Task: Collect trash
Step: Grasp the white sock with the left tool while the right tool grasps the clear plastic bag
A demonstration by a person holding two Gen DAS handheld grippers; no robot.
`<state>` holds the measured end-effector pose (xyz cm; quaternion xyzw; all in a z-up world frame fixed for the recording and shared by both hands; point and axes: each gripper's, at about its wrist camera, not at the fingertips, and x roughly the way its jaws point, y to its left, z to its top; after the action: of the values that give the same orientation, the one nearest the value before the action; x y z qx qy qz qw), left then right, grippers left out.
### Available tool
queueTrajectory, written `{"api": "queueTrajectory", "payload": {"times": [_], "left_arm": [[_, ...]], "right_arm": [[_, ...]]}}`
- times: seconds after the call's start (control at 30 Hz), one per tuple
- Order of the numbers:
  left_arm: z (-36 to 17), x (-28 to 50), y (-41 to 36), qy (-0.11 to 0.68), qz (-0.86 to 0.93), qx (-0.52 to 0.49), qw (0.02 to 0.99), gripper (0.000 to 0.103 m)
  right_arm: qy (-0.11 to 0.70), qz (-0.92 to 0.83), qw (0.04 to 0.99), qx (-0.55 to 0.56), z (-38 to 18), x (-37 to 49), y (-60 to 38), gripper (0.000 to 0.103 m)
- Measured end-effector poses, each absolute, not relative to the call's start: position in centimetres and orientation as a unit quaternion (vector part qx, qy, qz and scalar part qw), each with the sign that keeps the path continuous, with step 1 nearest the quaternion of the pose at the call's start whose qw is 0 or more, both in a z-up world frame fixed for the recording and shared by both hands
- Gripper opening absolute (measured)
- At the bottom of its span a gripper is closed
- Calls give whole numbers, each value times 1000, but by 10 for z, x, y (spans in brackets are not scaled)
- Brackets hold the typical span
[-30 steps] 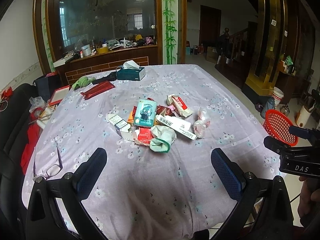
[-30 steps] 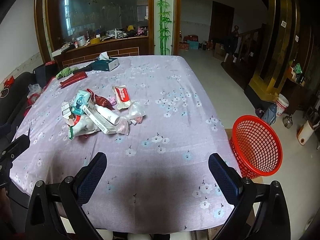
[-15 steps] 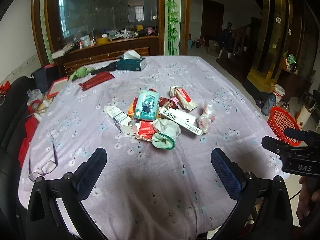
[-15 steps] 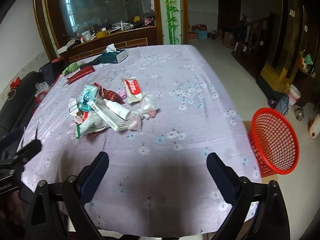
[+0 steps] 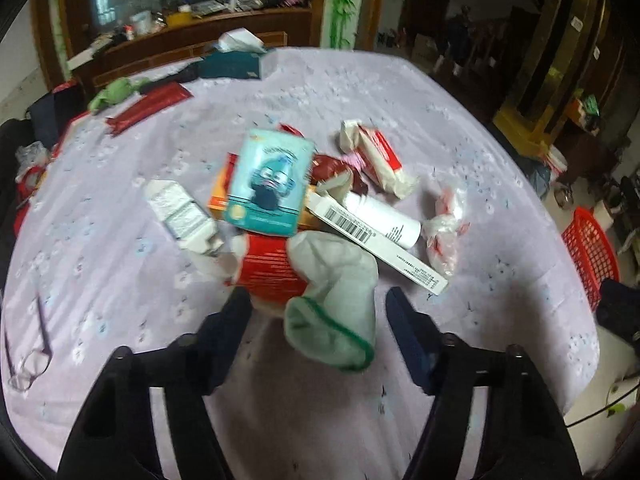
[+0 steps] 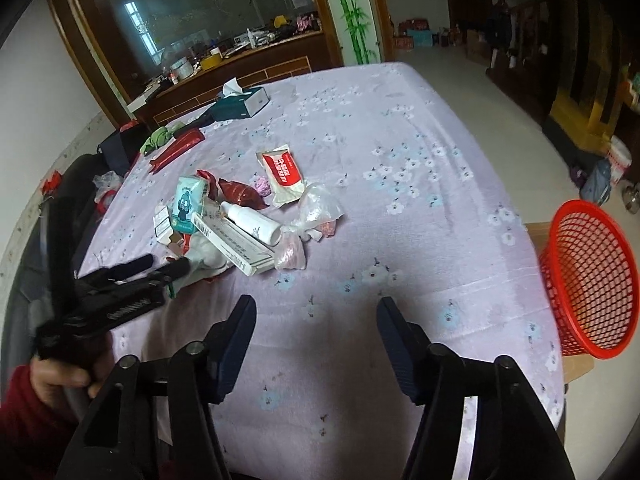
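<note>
A trash pile lies mid-table: a teal packet, a barcoded white box, a white bottle, a red-and-white packet, a clear bag and a red wrapper. My left gripper is open, its fingers on either side of a pale pouch with a green rim at the pile's near edge. From the right wrist view the left gripper reaches into the pile. My right gripper is open over bare tablecloth. A red mesh basket stands off the table's right edge.
A teal tissue box, a long red packet and a green cloth lie at the far left of the lilac tablecloth. Spectacles rest near the left edge. A hand in a red sleeve holds the left gripper.
The left gripper has moved forward and down to the pile, now straddling the green-rimmed pouch. Both grippers' jaws have narrowed. The right gripper has tilted downward toward the table.
</note>
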<state>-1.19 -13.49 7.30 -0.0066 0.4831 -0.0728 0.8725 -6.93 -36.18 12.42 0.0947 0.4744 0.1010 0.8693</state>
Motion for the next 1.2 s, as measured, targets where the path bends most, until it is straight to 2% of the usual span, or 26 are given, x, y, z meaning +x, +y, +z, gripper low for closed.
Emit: {"api": "queueTrajectory", "payload": {"times": [0.03,0.07,0.13,0.23,0.6,0.67,0.73,0.83,0.93,1.2], "left_arm": [[67,-7,-137,488,-76,-3,869,50],[62,-4,-140,494,-80,-2,866,46],[56,-1,-143,497,-85,0,864,29],[55,-3,-145,489,-93,8,868,9],[107,-52,-119,434,-97,8,896,8],[118,-58,-111,420,-84,16,903,8],[127,-62,-105,407,-69,29,910,8],[138,-64,-97,393,-45,42,917,8],[144,-63,-91,388,-30,46,920,8],[164,-54,-99,367,-15,73,927,8]], "right_arm": [[478,102,867,96,123,-65,-361,61],[480,105,865,98,122,-60,-361,61],[489,115,857,114,118,-47,-359,58],[507,119,843,138,107,-27,-356,57],[555,105,809,164,58,37,-322,43],[562,98,805,163,49,46,-316,37],[565,90,804,164,41,53,-312,27],[564,88,805,160,37,54,-308,23],[555,85,815,143,43,47,-303,17],[501,100,852,113,101,1,-302,17]]}}
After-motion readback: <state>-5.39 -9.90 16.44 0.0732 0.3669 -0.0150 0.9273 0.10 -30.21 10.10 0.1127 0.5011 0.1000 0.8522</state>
